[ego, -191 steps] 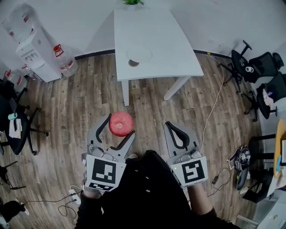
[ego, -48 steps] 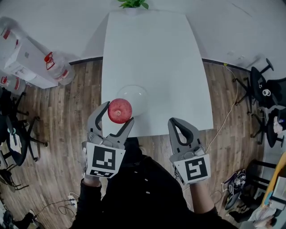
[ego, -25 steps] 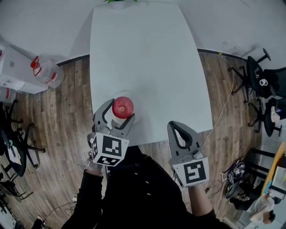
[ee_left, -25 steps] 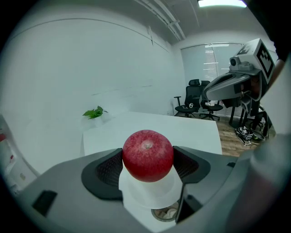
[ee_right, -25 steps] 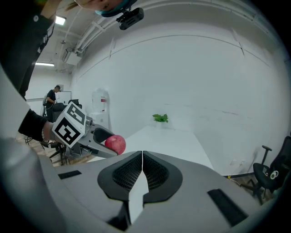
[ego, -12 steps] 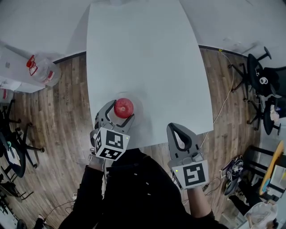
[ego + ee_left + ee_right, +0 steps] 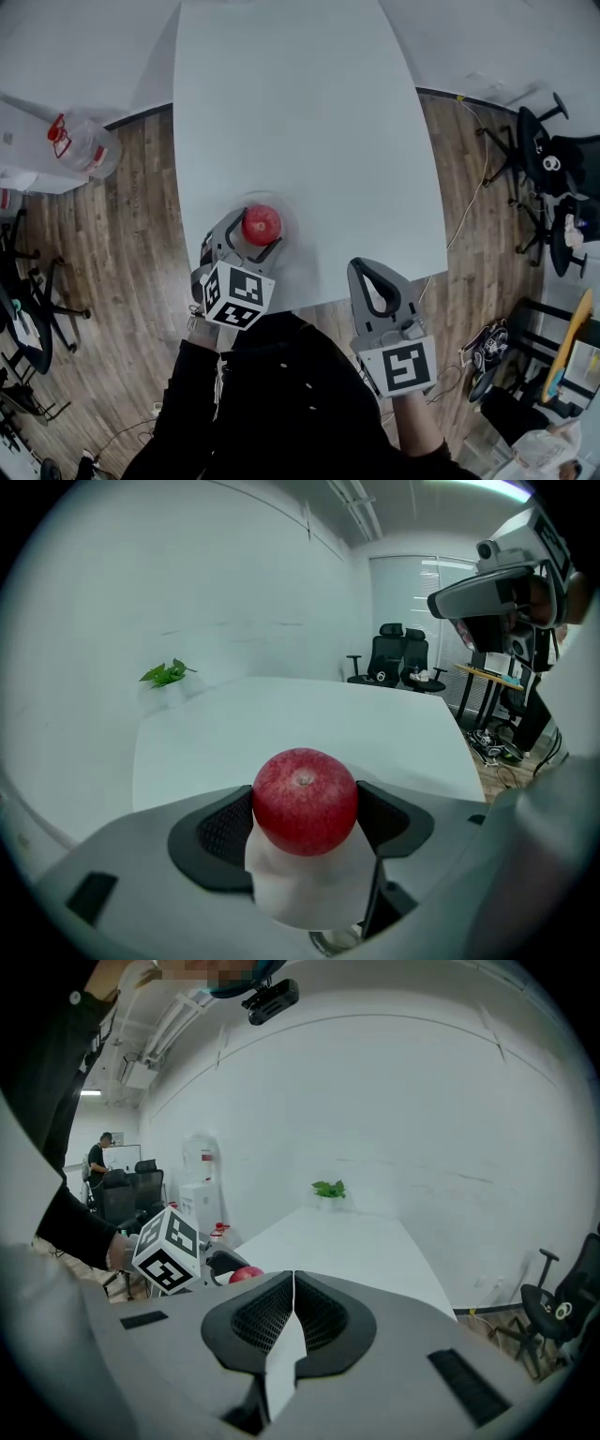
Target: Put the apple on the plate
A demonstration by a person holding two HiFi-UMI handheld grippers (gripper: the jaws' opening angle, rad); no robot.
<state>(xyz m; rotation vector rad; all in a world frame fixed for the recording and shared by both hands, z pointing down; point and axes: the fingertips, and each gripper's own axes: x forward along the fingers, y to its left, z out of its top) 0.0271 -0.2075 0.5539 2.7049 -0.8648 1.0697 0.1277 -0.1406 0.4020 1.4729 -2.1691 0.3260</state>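
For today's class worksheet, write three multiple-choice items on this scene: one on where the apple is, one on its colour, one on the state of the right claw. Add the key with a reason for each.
1. Where is the apple?
A. In a basket.
B. In the left claw, over the plate.
C. Inside a box.

2. What colour is the apple?
A. Green.
B. Yellow.
C. Red.

3. How is the right claw?
A. Shut, holding nothing.
B. Wide open.
C. Shut on the apple.

Key: 1 B, the left gripper view shows both jaws against the apple's sides; 2 C, its skin is red in every view; 3 A, its jaws meet with nothing between them.
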